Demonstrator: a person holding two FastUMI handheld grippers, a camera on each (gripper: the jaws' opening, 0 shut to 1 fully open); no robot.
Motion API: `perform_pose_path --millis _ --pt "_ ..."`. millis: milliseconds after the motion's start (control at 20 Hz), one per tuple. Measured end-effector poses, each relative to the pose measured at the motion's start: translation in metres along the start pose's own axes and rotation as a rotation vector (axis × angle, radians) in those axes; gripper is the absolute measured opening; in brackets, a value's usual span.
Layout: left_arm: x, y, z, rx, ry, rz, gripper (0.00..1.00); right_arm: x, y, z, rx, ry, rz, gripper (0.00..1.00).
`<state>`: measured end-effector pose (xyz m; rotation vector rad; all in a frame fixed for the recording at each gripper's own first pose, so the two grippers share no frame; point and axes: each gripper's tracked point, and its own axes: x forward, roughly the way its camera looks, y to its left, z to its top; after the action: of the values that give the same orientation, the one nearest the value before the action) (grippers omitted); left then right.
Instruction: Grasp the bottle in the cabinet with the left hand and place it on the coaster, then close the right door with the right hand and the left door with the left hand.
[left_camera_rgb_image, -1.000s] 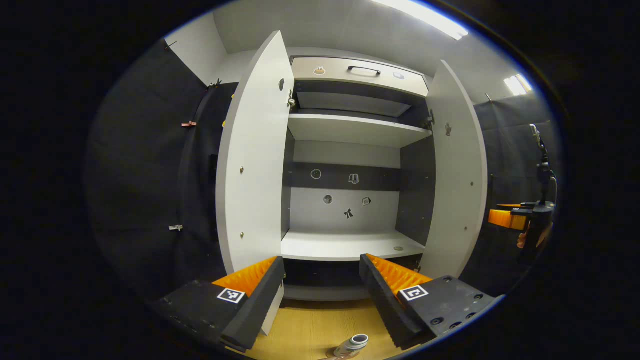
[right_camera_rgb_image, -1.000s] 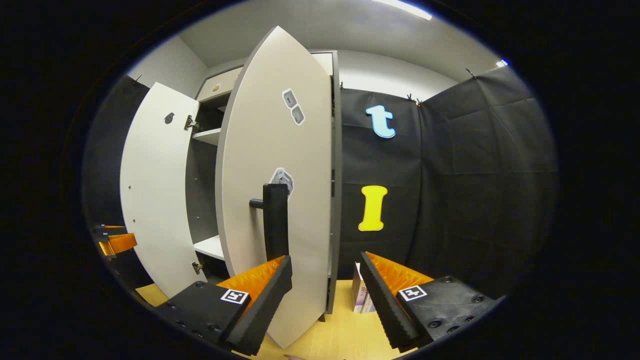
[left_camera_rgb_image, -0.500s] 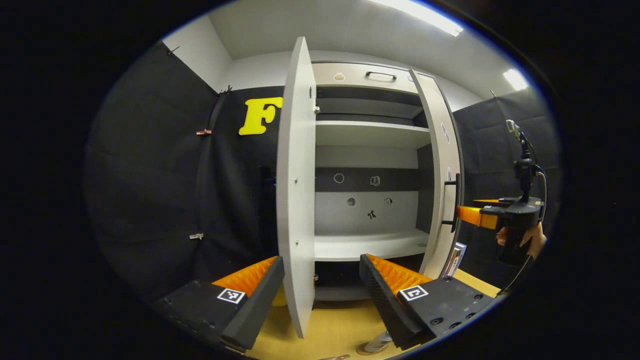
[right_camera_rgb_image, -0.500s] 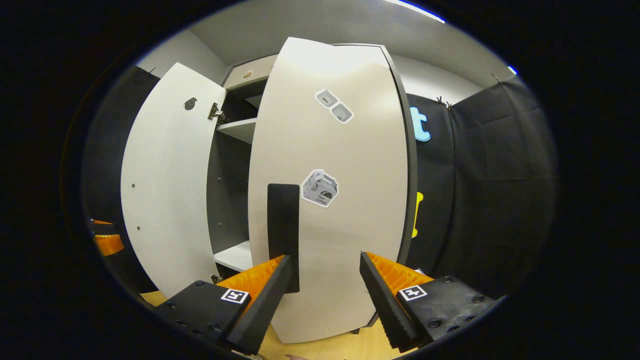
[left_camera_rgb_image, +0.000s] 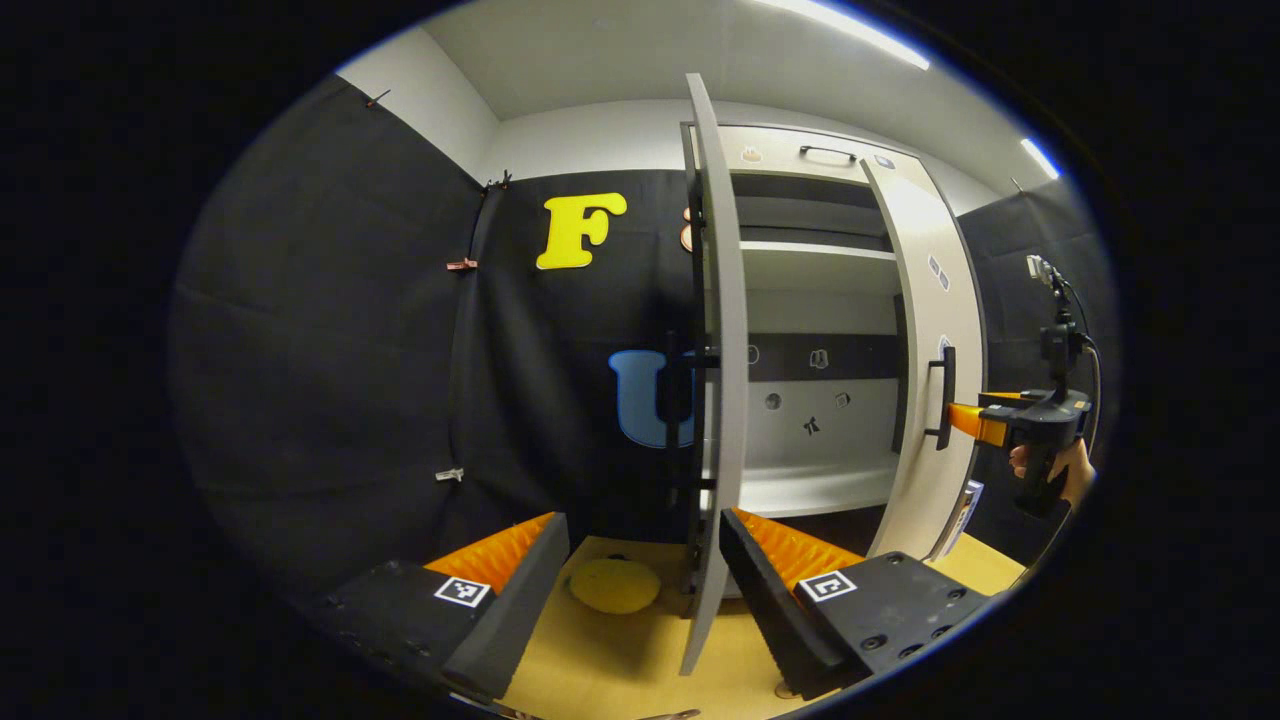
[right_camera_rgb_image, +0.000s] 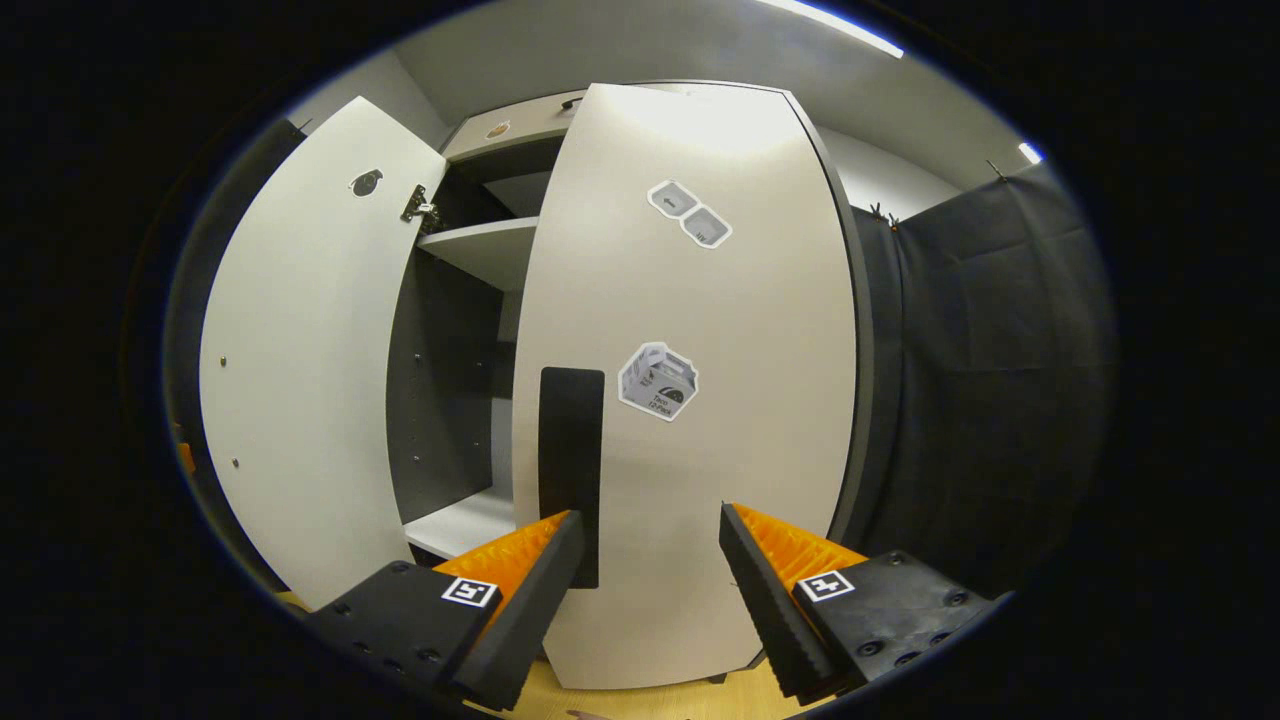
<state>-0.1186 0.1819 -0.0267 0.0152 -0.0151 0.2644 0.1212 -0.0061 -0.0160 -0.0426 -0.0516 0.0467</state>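
Your left tool (left_camera_rgb_image: 645, 560), fingers spread and empty, faces the left door (left_camera_rgb_image: 722, 380) edge-on, upright, its handle half hidden. Your right tool (right_camera_rgb_image: 650, 560), also spread, sits before the nearly shut right door (right_camera_rgb_image: 700, 400), beside its vertical handle (right_camera_rgb_image: 571, 470). A yellow disc (left_camera_rgb_image: 614, 585) lies on the worktop (left_camera_rgb_image: 620, 670).

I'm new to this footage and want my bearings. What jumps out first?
The right door fills the middle of the right gripper view, with its black handle just above the open right gripper. In the left gripper view, the left door stands edge-on above the open left gripper.
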Motion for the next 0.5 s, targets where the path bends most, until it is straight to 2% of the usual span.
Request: perform_pose_path --millis 500 --pt "0.013 0.030 0.015 0.030 -0.016 -0.062 0.96 0.035 0.012 -0.003 -0.072 -0.011 -0.129 0.93"
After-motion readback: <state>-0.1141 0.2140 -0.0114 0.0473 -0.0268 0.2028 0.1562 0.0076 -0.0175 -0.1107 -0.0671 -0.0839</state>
